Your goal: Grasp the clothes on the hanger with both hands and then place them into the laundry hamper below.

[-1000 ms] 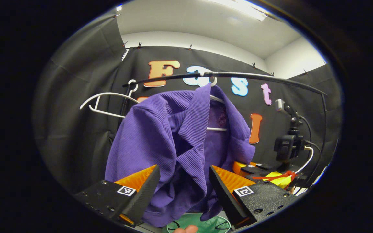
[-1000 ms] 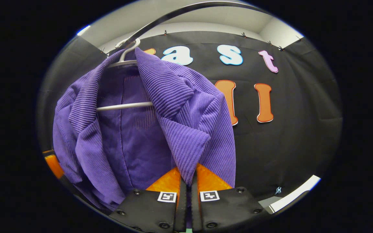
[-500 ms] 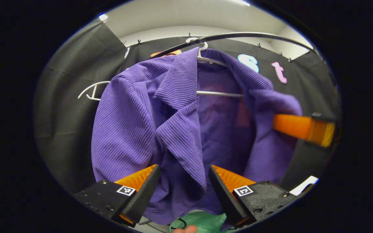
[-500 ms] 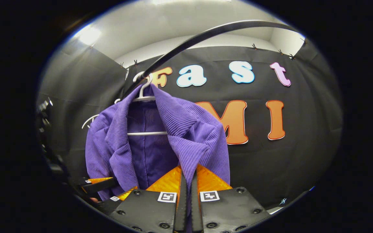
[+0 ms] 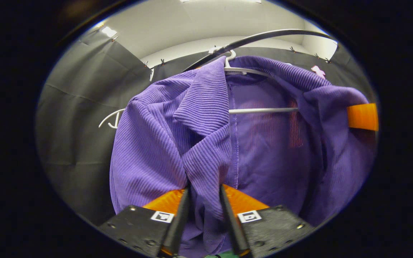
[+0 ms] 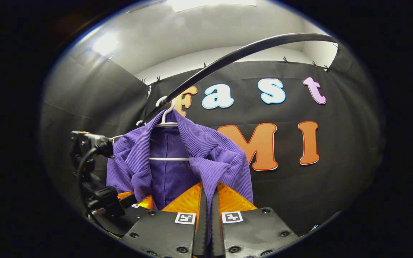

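A purple ribbed jacket (image 5: 156, 143) hangs on a white hanger (image 5: 260, 110) hooked over a black rail (image 5: 264, 36). In the left gripper view my left gripper (image 5: 205, 211) is shut on the jacket's left front edge, with a fold of cloth bunched between the fingers. In the right gripper view my right gripper (image 6: 206, 204) is shut on the jacket's (image 6: 170, 175) right lapel, low on the cloth. The left gripper (image 6: 131, 202) also shows at the lower left of that view, against the jacket. One finger of the right gripper (image 5: 362, 116) touches the jacket's right shoulder in the left gripper view.
An empty white hanger (image 5: 111, 120) hangs on the rail left of the jacket. The rail (image 6: 242, 53) arcs overhead. A camera block with a black cable (image 6: 88, 168) sits on the left gripper. A sliver of green (image 5: 222, 255) shows under the jacket.
My left gripper has gone from open around the left front edge to shut on it, closer in. The right gripper has drawn back, still holding the right lapel.
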Demonstrator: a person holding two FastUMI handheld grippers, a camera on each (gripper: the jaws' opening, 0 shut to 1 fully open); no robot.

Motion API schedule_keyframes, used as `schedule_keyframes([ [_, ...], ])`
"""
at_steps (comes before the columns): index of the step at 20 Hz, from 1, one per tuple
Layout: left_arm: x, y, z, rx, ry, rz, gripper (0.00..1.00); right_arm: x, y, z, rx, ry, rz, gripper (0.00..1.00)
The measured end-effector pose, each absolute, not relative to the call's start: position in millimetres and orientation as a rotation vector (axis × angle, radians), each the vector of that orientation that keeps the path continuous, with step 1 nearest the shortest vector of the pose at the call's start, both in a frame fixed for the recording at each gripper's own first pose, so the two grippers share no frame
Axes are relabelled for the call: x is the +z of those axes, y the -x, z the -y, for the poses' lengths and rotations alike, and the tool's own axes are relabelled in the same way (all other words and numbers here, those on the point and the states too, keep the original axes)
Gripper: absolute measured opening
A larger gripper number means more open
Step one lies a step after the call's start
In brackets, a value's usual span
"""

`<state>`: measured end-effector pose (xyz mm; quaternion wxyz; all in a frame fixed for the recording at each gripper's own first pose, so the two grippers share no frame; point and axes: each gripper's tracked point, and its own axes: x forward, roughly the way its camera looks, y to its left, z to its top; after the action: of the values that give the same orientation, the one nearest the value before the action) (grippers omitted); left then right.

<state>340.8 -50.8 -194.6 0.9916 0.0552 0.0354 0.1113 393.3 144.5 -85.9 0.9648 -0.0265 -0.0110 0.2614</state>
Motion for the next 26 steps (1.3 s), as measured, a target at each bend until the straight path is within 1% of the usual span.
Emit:
schedule_keyframes([
  [1,-193,-335,50,0.213,-0.112,-0.086,0.22,-86,-394,-144,0.523,0.057,0.028,0.13],
  [2,-190,-333,54,0.175,-0.103,-0.098,0.05,-84,-396,-143,0.516,0.061,0.036,0.13],
  [3,-182,-326,58,0.153,-0.097,-0.095,0.04,-82,-398,-142,0.506,0.063,0.045,0.13],
  [4,-170,-321,54,0.164,-0.111,-0.077,0.04,-79,-400,-138,0.484,0.065,0.061,0.13],
  [5,-156,-311,47,0.183,-0.141,-0.048,0.06,-74,-402,-132,0.454,0.067,0.083,0.13],
  [6,-140,-303,41,0.201,-0.177,-0.018,0.04,-68,-404,-128,0.421,0.075,0.114,0.13],
  [7,-123,-298,37,0.219,-0.217,0.007,0.06,-63,-406,-123,0.392,0.086,0.142,0.13],
  [8,-111,-295,33,0.230,-0.252,0.016,0.01,-55,-409,-120,0.358,0.101,0.179,0.18],
  [9,-101,-294,28,0.233,-0.272,0.030,0.04,-46,-411,-117,0.330,0.112,0.213,0.18],
  [10,-89,-294,23,0.238,-0.280,0.050,0.04,-39,-412,-115,0.308,0.119,0.242,0.13],
  [11,-77,-291,20,0.248,-0.285,0.076,0.04,-35,-414,-114,0.294,0.126,0.260,0.13],
  [12,-62,-291,12,0.263,-0.287,0.102,0.04,-32,-418,-115,0.282,0.134,0.271,0.08],
  [13,-50,-291,7,0.275,-0.284,0.120,0.04,-29,-422,-113,0.268,0.139,0.279,0.13],
  [14,-43,-292,1,0.279,-0.279,0.118,0.06,-25,-424,-111,0.253,0.138,0.289,0.13],
  [15,-38,-293,-6,0.290,-0.265,0.111,0.06,-20,-426,-109,0.239,0.129,0.301,0.13],
  [16,-34,-294,-14,0.298,-0.238,0.109,0.04,-14,-428,-107,0.230,0.118,0.314,0.08],
  [17,-28,-293,-19,0.304,-0.211,0.114,0.04,-9,-430,-105,0.220,0.115,0.329,0.08],
  [18,-20,-294,-27,0.319,-0.203,0.126,0.04,-4,-433,-102,0.204,0.122,0.347,0.13],
  [19,-12,-293,-35,0.339,-0.211,0.138,0.02,0,-436,-99,0.187,0.133,0.364,0.13],
  [21,1,-295,-55,0.374,-0.212,0.153,0.04,11,-439,-93,0.160,0.143,0.393,0.13],
  [22,8,-296,-64,0.384,-0.195,0.164,0.02,15,-442,-91,0.148,0.143,0.404,0.08],
  [23,14,-301,-75,0.395,-0.179,0.171,0.04,19,-444,-89,0.140,0.140,0.413,0.13],
  [24,19,-305,-85,0.406,-0.167,0.174,0.04,22,-446,-88,0.135,0.136,0.420,0.08],
  [25,20,-308,-96,0.418,-0.155,0.174,0.04,25,-449,-89,0.130,0.135,0.426,0.13],
  [26,21,-313,-106,0.430,-0.146,0.178,0.03,26,-452,-89,0.126,0.133,0.429,0.13],
])
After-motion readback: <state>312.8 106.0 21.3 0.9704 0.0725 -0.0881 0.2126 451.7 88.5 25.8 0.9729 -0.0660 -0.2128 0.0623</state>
